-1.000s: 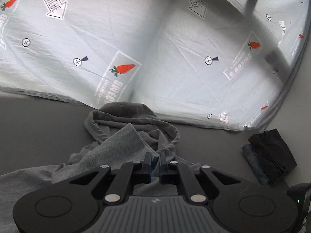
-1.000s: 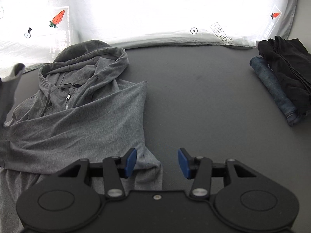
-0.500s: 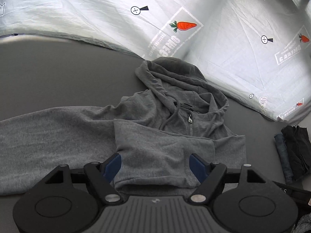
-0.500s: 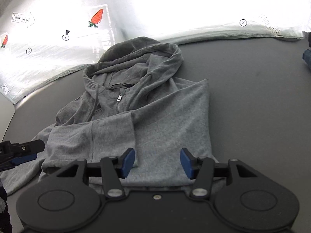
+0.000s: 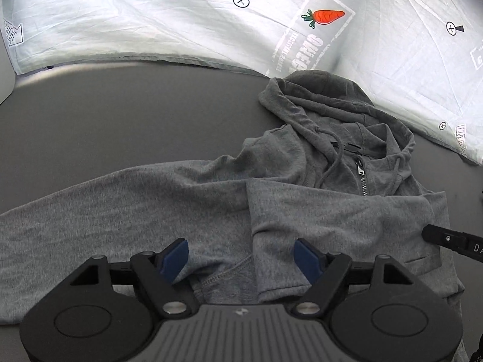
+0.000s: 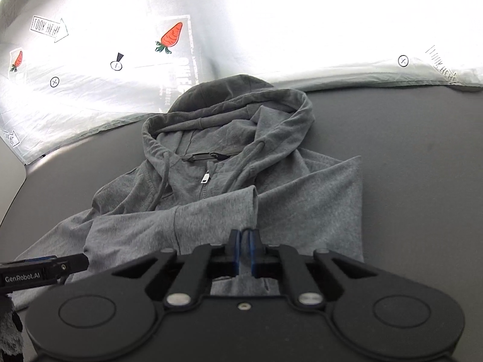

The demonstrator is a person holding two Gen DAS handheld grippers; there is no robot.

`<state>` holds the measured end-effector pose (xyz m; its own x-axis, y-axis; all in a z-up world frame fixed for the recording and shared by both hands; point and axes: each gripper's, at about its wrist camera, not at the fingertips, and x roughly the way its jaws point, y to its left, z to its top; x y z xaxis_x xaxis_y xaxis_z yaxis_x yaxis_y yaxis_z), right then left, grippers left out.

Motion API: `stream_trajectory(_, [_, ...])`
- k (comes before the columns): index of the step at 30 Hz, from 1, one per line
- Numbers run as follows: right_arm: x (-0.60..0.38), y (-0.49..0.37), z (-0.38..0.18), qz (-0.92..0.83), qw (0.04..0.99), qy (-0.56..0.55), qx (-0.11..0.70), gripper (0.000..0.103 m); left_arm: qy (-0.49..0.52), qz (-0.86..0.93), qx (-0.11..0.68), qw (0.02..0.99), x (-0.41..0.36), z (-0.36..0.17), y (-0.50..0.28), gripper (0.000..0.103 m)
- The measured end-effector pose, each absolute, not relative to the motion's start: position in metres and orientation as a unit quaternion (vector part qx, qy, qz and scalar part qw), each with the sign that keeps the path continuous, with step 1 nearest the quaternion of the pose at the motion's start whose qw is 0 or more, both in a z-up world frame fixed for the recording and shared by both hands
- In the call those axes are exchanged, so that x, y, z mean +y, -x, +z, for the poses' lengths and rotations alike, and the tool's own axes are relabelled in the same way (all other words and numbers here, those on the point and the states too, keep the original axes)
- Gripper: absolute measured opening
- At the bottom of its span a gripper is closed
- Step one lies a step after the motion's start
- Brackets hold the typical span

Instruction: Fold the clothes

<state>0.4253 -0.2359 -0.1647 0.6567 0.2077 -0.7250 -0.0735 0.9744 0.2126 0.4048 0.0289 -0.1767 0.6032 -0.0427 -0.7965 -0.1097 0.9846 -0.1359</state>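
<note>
A grey zip hoodie (image 5: 317, 181) lies face up on the dark table (image 5: 120, 114), hood toward the white sheet. One sleeve is folded across its chest (image 6: 211, 217); the other sleeve (image 5: 90, 211) lies stretched out to the left. My left gripper (image 5: 241, 259) is open, low over the hoodie near the folded sleeve's cuff. My right gripper (image 6: 244, 250) has its jaws closed together over the folded sleeve; whether cloth is pinched between them is hidden. The right gripper's finger shows in the left wrist view (image 5: 449, 239).
A white printed sheet with carrots and arrows (image 5: 271, 30) drapes along the table's far edge, also in the right wrist view (image 6: 120, 60). Bare dark table lies to the right of the hoodie (image 6: 422, 166).
My left gripper let go of the sleeve, opened and dropped low over the hoodie. My right gripper moved left over the hoodie and shut. The sleeve now lies across the chest.
</note>
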Motion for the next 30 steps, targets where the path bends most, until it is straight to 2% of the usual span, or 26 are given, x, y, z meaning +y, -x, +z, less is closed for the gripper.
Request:
stream_trajectory(4, [-0.268,-0.416,-0.158,0.026,0.912,-0.056,0.405,0.007,0.030,-0.018,0.413,0.910,-0.001,-0.162,-0.406,0.078])
stream_trajectory(7, [-0.284,-0.421,-0.172,-0.006,0.899,-0.051,0.434,0.009,0.010,-0.064,0.391,0.918,-0.025,-0.156,-0.406,0.076])
stream_trajectory(8, [-0.287,-0.422,-0.177,-0.011,0.895,-0.055,0.442,0.013,0.008,-0.088,0.388,0.918,-0.034,-0.155,-0.407,0.075])
stream_trajectory(10, [-0.289,-0.426,-0.187,-0.023,0.886,-0.055,0.459,0.020,0.003,-0.124,0.387,0.914,-0.048,-0.155,-0.408,0.059])
stream_trajectory(11, [-0.289,-0.427,-0.192,-0.027,0.883,-0.052,0.465,0.029,-0.003,-0.140,0.387,0.911,-0.055,-0.157,-0.408,0.059])
stream_trajectory(12, [-0.289,-0.427,-0.194,-0.030,0.883,-0.051,0.465,0.035,-0.005,-0.149,0.391,0.908,-0.059,-0.161,-0.409,0.057])
stream_trajectory(16, [-0.295,-0.425,-0.200,-0.039,0.881,-0.065,0.467,0.046,0.030,-0.134,0.455,0.880,-0.057,-0.201,-0.420,0.050])
stream_trajectory(20, [-0.302,-0.421,-0.199,-0.037,0.879,-0.074,0.469,0.053,0.002,-0.145,0.435,0.889,-0.060,-0.202,-0.410,0.053])
stream_trajectory(25, [-0.300,-0.410,-0.186,-0.037,0.883,-0.064,0.464,0.061,-0.006,-0.131,0.440,0.888,-0.062,-0.189,-0.402,0.069])
stream_trajectory(27, [-0.295,-0.399,-0.177,-0.028,0.888,-0.058,0.455,0.079,0.005,-0.123,0.434,0.892,-0.057,-0.175,-0.389,0.082])
stream_trajectory(29, [-0.288,-0.382,-0.169,-0.007,0.894,-0.050,0.445,0.086,0.018,-0.120,0.416,0.901,-0.048,-0.156,-0.368,0.084])
stream_trajectory(30, [-0.284,-0.373,-0.166,0.006,0.895,-0.047,0.443,0.086,0.025,-0.115,0.410,0.905,-0.043,-0.150,-0.357,0.091])
